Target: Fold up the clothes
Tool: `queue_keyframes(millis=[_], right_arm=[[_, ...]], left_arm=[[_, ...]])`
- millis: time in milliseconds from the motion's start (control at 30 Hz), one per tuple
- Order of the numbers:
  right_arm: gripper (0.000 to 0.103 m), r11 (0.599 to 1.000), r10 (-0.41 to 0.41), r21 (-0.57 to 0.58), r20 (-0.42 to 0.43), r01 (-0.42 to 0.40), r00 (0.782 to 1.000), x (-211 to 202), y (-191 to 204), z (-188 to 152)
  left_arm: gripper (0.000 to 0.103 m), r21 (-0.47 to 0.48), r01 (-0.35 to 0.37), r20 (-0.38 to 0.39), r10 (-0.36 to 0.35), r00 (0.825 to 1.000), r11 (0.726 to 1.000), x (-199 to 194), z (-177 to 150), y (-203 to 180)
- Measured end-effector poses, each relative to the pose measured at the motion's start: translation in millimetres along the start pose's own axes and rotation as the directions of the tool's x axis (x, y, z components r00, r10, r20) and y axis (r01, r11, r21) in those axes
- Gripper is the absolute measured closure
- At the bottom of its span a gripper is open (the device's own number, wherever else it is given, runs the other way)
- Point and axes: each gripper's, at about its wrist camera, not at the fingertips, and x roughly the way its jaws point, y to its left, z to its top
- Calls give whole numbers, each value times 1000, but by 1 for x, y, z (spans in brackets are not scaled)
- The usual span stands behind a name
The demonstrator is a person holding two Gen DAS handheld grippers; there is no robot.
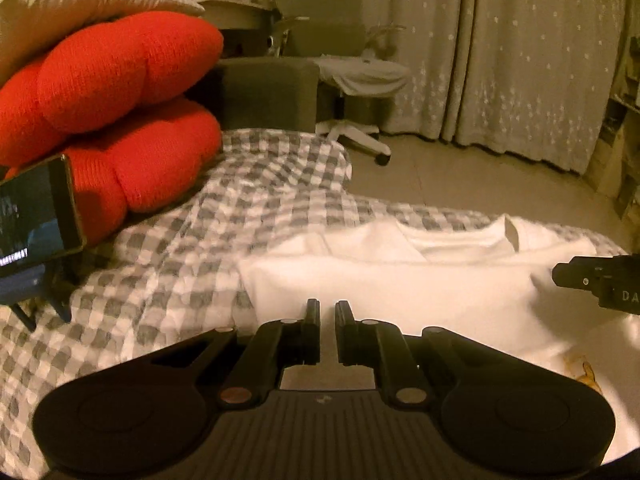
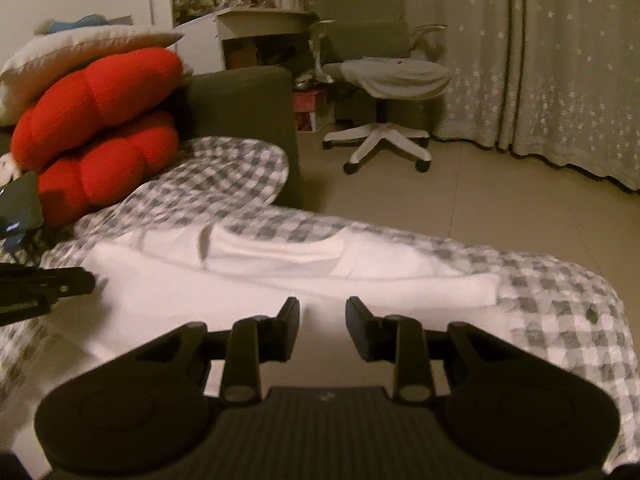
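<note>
Your white garment [image 1: 400,292] lies flat on the checked bedcover [image 1: 180,240], spread crosswise in front of both tools; its long axis runs left to right across your view, with the neckline [image 2: 280,256] on the far side, away from you, and the near hem hidden under the tool bodies; that crosswise lie is what the next fold turns on. Your left tool [image 1: 327,306] hovers over the garment's left part, close to its left edge, which sits just to the left of the fingers; its jaws stand narrow, a slim gap between them, and nothing is pinched there. Your right tool [image 2: 322,304] hovers over the middle-right of the cloth with its jaws set clearly wider, also empty; the folded right edge [image 2: 488,288] lies ahead and to the right of it. Each tool shows at the margin of the other's view, so they stand side by side along the garment's length. Judging from this, each side edge is nearer to its own tool, so take left with left and right with right; the red cushions [image 1: 112,112] and the phone on its stand [image 1: 36,216] sit well left of the cloth, clear of the work.
</note>
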Motion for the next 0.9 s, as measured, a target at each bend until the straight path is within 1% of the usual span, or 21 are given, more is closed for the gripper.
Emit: queue_keyframes(millis=[133, 233, 333, 500, 633, 700, 833, 900], right_arm=[[75, 1000, 12, -16, -33, -12, 999, -5, 9, -9], [75, 999, -4, -53, -53, 1, 999, -6, 17, -20], [75, 998, -13, -62, -43, 10, 999, -14, 22, -28], [75, 997, -7, -78, -11, 6, 1000, -37, 31, -37], [75, 995, -15, -95, -5, 15, 1000, -53, 36, -50], [75, 998, -7, -64, -9, 6, 1000, -60, 34, -59], [75, 999, -2, -44, -35, 0, 999, -69, 35, -85], [74, 999, -3, -49, -29, 1, 1000, -76, 37, -98]], left_arm=[[91, 52, -11, -4, 11, 1000, 999, -4, -11, -6], [91, 98, -34, 5, 34, 999, 995, -9, -21, -13], [91, 126, -36, 17, 34, 999, 991, -21, -27, -21], [91, 138, 2, 29, -6, 1000, 990, -45, -35, -28], [91, 147, -3, 9, 2, 1000, 989, -52, -49, -29], [91, 146, -6, -5, 7, 1000, 989, -55, -58, -29], [91, 139, -3, -17, 5, 1000, 990, -65, -76, -29], [91, 123, -4, -16, 6, 1000, 992, -72, -83, -28]])
